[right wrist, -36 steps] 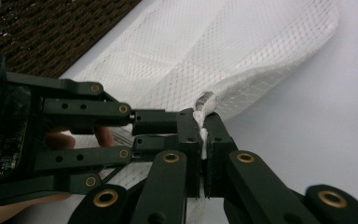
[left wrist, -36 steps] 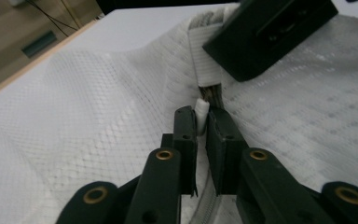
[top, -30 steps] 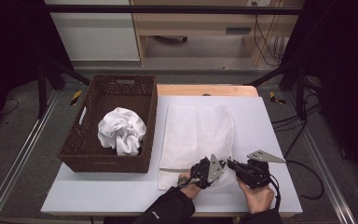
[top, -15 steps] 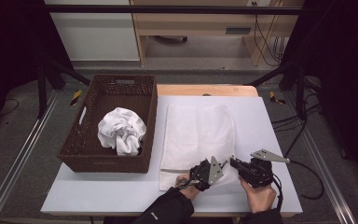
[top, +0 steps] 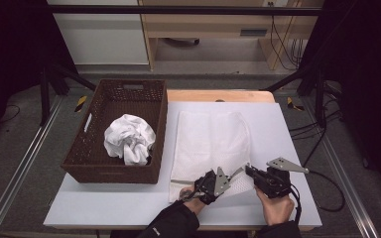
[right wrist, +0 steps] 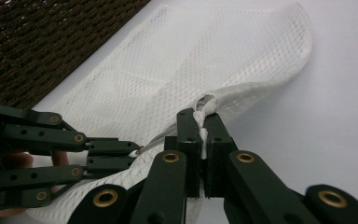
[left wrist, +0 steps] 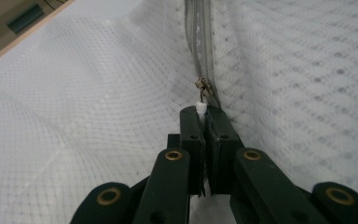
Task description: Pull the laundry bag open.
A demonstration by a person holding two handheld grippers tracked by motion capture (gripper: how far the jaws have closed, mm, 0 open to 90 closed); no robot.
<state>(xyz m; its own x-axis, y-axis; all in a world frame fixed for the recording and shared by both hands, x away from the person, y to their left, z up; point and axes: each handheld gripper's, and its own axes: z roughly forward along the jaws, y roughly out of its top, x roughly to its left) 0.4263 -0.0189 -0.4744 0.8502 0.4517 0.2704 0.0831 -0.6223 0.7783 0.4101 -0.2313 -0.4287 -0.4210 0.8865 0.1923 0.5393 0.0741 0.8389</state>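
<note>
A white mesh laundry bag (top: 211,139) lies flat on the white table, to the right of the basket. A grey zipper (left wrist: 198,42) runs along its near edge. My left gripper (top: 234,174) is shut on the small white zipper pull (left wrist: 200,107), just behind the metal slider (left wrist: 203,88). My right gripper (top: 249,170) is shut on a bunched bit of the bag's near right corner (right wrist: 205,105) and holds it slightly off the table. The two grippers meet almost tip to tip; the left gripper (right wrist: 133,156) comes in from the left of the right gripper view.
A dark brown woven basket (top: 114,173) stands on the left of the table with a crumpled white cloth (top: 129,141) inside. Bare table surface (top: 283,129) lies right of the bag. A wooden edge (top: 218,95) runs along the table's far side.
My left gripper has crept slightly left along the bag's near edge. The right gripper has stayed put, and both grips are unchanged.
</note>
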